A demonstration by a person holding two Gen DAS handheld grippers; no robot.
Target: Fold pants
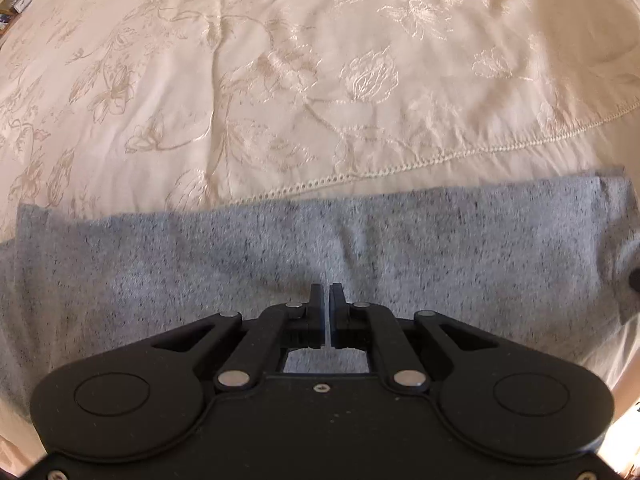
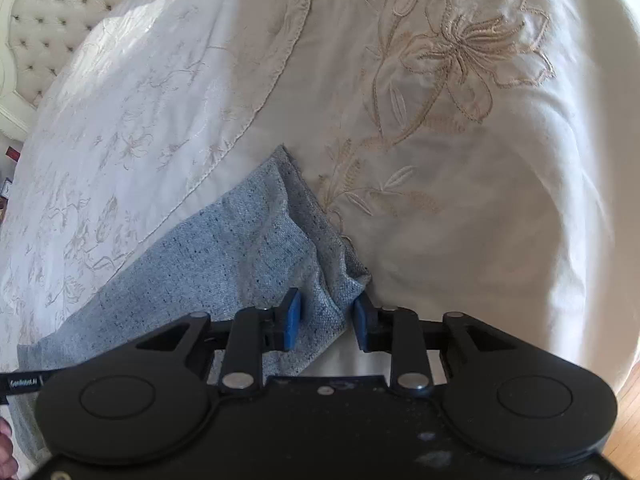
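Note:
The grey flecked pants (image 1: 240,248) lie in a long folded band across the cream bedspread. My left gripper (image 1: 327,290) points down onto the middle of that band. Its black jaws stand almost together, and creases in the cloth run in to their tips. In the right wrist view the pants (image 2: 208,248) end in a layered corner. That corner's folded edge sits between the blue pads (image 2: 294,312) of my right gripper (image 2: 328,308). The pads stand apart, and a strip of bedspread shows beside the right one.
The embroidered cream bedspread (image 1: 280,80) fills the far side, with a lace-edged overlay (image 2: 160,100) on the bedspread (image 2: 460,240). A tufted headboard (image 2: 52,12) stands at the upper left. Wooden floor (image 2: 628,412) shows past the bed's edge. Part of a hand (image 2: 5,452) is at the lower left.

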